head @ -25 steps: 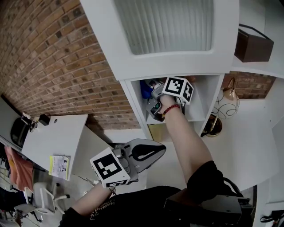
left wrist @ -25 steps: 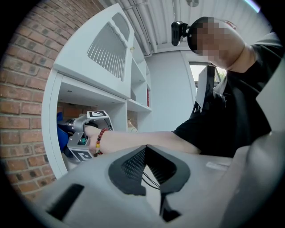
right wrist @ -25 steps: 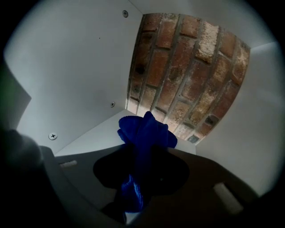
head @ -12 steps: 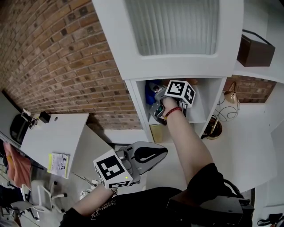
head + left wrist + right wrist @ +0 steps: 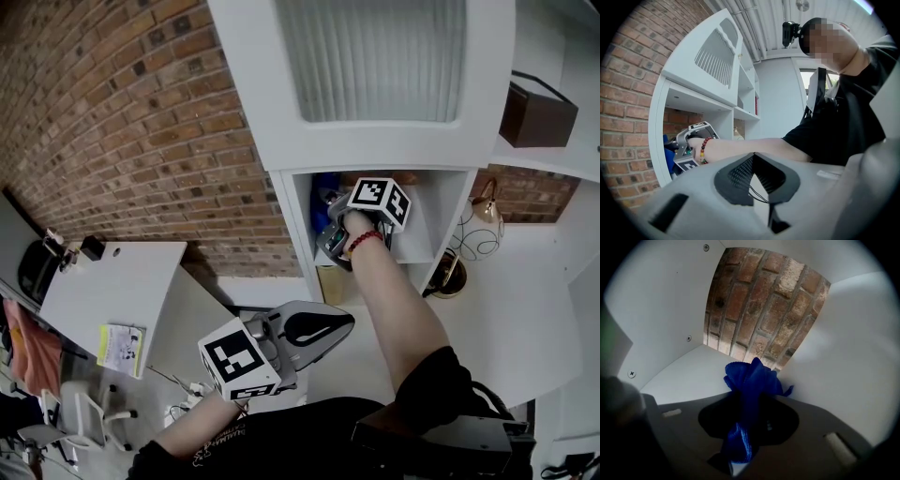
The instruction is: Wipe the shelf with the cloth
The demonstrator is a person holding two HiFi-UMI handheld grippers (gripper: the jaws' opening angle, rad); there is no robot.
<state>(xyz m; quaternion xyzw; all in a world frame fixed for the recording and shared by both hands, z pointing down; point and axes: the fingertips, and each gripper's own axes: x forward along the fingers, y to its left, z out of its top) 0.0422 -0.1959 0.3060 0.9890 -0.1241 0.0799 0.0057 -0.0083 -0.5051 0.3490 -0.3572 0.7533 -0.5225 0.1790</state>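
Brick-backed white shelf cubby (image 5: 686, 373): my right claw (image 5: 751, 404) inside cubby, clamped on blue cloth (image 5: 753, 378). Cloth bunch juts ahead toward cubby's back corner. My left claw (image 5: 317, 328) closed, empty, well below cubby.

I see the blue cloth (image 5: 752, 380) bunched into a crumpled tuft, pinched between the jaws of my right gripper (image 5: 749, 423). It is inside an open compartment of the white shelf (image 5: 689, 369), near the bare-brick back.
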